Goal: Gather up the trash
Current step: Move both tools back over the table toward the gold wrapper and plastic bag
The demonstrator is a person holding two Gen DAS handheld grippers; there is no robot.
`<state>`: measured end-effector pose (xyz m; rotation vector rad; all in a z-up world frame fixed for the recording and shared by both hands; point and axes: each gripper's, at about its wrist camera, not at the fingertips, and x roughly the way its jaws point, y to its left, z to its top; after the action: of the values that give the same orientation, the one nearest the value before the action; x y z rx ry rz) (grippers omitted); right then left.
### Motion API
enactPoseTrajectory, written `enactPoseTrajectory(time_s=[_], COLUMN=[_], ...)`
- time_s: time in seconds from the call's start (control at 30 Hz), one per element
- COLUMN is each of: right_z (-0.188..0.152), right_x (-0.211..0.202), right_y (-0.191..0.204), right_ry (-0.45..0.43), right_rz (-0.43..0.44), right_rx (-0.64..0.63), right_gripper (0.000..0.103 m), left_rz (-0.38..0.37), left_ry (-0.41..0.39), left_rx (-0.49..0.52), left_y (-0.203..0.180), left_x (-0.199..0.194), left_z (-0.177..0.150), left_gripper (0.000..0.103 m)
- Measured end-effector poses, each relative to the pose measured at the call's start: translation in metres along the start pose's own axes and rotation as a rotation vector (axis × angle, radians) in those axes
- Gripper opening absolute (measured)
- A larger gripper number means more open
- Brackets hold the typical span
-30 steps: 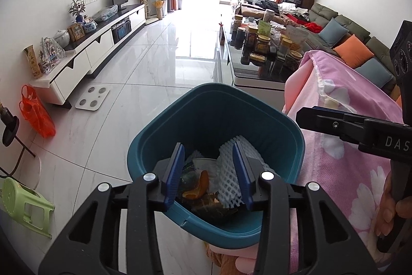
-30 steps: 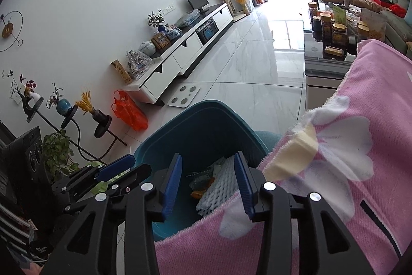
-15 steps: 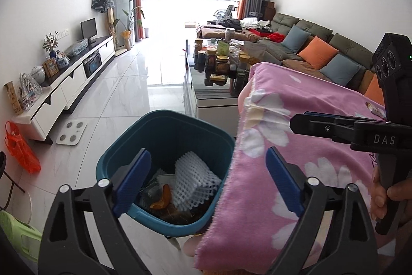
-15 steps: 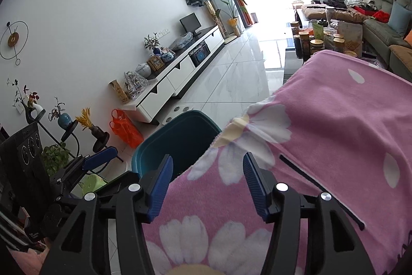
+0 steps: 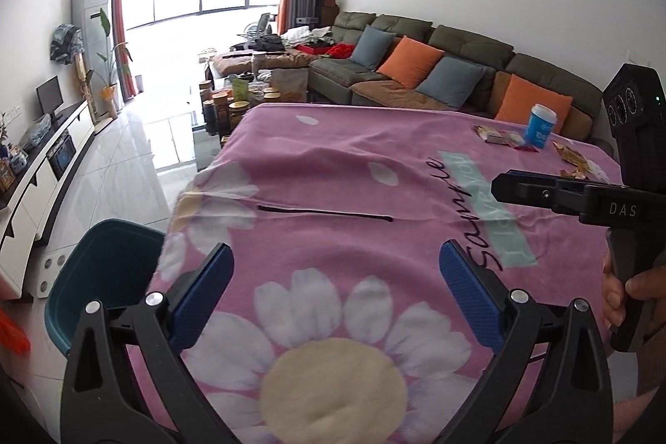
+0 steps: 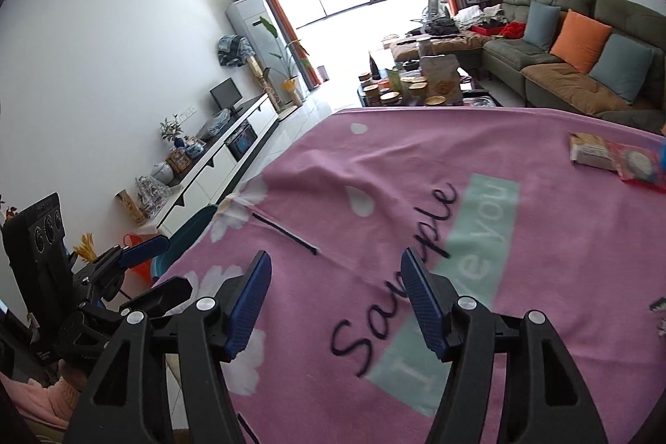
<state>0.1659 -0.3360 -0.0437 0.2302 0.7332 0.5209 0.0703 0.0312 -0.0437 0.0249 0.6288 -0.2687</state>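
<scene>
A pink flowered cloth covers the table. At its far right lie snack wrappers and a blue paper cup; the wrappers also show in the right wrist view. The teal trash bin stands on the floor at the table's left edge, its rim visible in the right wrist view. My left gripper is open and empty above the near part of the cloth. My right gripper is open and empty over the cloth; it also shows in the left wrist view.
A coffee table with jars stands beyond the table. A green sofa with cushions runs along the right wall. A white TV cabinet lines the left wall. An orange bag lies on the floor by the bin.
Both grippers have lifted from over the bin and swung right over the cloth. Both have opened wider. The bin's trash is now out of sight.
</scene>
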Motion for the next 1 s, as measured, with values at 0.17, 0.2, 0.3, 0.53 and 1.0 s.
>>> enactPoseTrajectory(time_s=[0.17,0.2,0.3,0.53,1.0], right_z=[-0.008,-0.010,-0.015,-0.025,-0.027], right_x=[-0.038,-0.045,-0.067,-0.107,-0.125], right_y=[-0.048,-0.056,-0.084,-0.135,-0.228], right_ry=[-0.060,-0.073,-0.115,-0.178,-0.155], right_rz=[-0.102,-0.121,-0.177,-0.306,-0.340], right_rx=[0.073,0.086,0.123,0.205,0.368], right_gripper=[0.062,0.062,0.062,0.062,0.063], left_rz=[-0.097,-0.110,-0.160,-0.277,-0.430], left_ry=[0.017,0.020,0.025,0.046,0.118], left_rx=[0.079,0.098,0.153,0.258,0.376], left_y=[-0.055,-0.066,-0.099,-0.170,-0.278], left_x=[0.019,0.023,0.033,0.058,0.122], left_z=[0.011,0.012,0.018,0.034,0.054], left_gripper=[0.097,0.097,0.097,0.097,0.082])
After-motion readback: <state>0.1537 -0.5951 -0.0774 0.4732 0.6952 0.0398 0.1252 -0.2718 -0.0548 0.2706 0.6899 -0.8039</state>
